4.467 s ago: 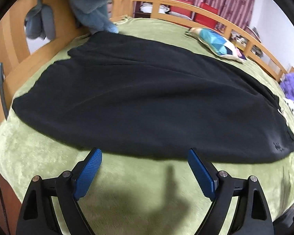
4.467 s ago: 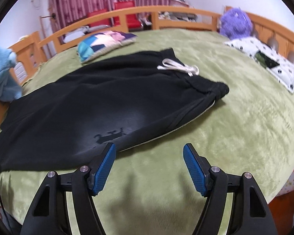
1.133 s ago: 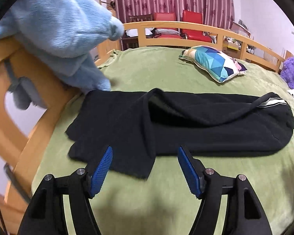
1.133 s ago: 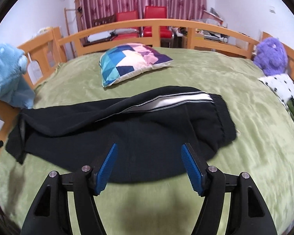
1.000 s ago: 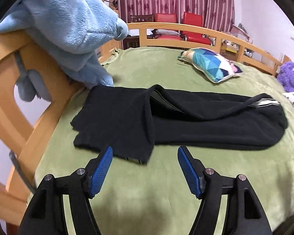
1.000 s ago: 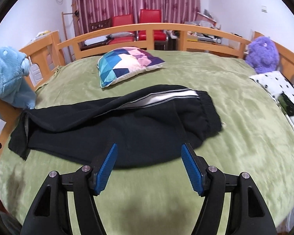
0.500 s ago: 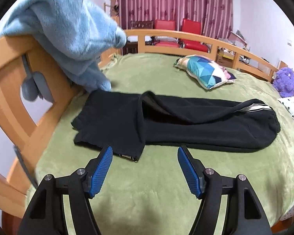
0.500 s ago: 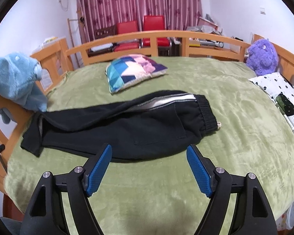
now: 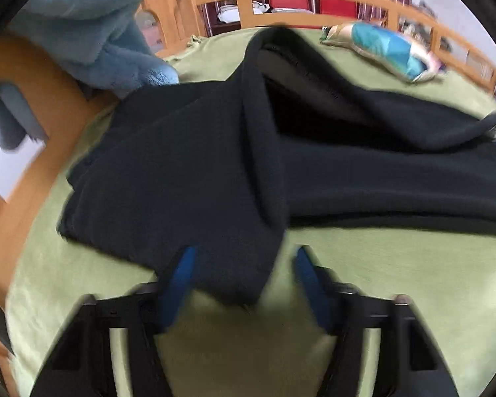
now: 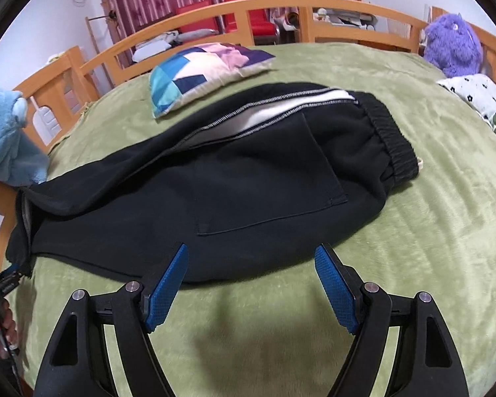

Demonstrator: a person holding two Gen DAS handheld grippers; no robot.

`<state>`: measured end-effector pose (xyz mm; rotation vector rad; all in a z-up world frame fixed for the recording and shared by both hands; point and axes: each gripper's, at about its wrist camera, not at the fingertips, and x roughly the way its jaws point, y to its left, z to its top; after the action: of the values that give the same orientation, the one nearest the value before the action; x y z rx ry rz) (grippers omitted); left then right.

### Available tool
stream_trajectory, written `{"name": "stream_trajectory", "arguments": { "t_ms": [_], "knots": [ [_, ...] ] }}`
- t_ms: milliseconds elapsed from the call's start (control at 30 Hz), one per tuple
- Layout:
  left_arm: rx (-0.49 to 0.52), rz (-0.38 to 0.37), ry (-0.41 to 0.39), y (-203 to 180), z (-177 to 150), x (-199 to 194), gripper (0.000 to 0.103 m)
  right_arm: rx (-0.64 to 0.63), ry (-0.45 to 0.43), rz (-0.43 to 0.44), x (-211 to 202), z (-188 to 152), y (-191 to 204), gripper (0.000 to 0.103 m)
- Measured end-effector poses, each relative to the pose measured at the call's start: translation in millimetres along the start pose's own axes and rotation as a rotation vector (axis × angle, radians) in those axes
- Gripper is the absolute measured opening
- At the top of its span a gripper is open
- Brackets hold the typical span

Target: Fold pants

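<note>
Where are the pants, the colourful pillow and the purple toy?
pants (image 10: 234, 178): right wrist view, on the back pocket.
pillow (image 10: 201, 69): right wrist view, its patterned top.
purple toy (image 10: 453, 43): right wrist view, its furry body.

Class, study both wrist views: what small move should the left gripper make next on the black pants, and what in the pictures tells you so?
Probably close the left gripper on the leg-end corner of the black pants. Its jaws stand open with that corner lying between the blue pads, not yet pinched. The pants lie folded lengthwise on the green blanket, so lifting the hem toward the waistband seems next.
</note>
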<state>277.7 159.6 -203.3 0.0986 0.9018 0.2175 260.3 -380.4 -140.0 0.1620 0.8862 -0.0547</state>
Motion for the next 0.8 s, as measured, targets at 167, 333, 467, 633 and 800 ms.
{"name": "stream_trajectory", "arguments": {
  "t_ms": [167,333,467,633,800],
  "knots": [
    [-0.165,-0.1,-0.101,42.1,41.0,-7.6,0.01,0.003,-0.009,-0.035,7.5,3.1,0.8,0.078],
    [-0.23,-0.001,-0.236,79.9,108.1,-24.5,0.009,0.008,-0.031,-0.048,11.5,5.4,3.4,0.078],
    [-0.216,0.031,-0.21,81.9,127.7,-25.0,0.022,0.02,-0.007,-0.045,20.5,2.0,2.8,0.078],
    [-0.174,0.05,-0.246,69.6,104.7,-37.5,0.072,0.033,0.012,-0.049,21.5,-6.6,-4.5,0.078],
    [-0.206,-0.125,-0.106,58.9,53.8,-33.5,0.071,0.059,0.03,-0.054,20.3,-16.7,-15.0,0.078]
  ]
}}
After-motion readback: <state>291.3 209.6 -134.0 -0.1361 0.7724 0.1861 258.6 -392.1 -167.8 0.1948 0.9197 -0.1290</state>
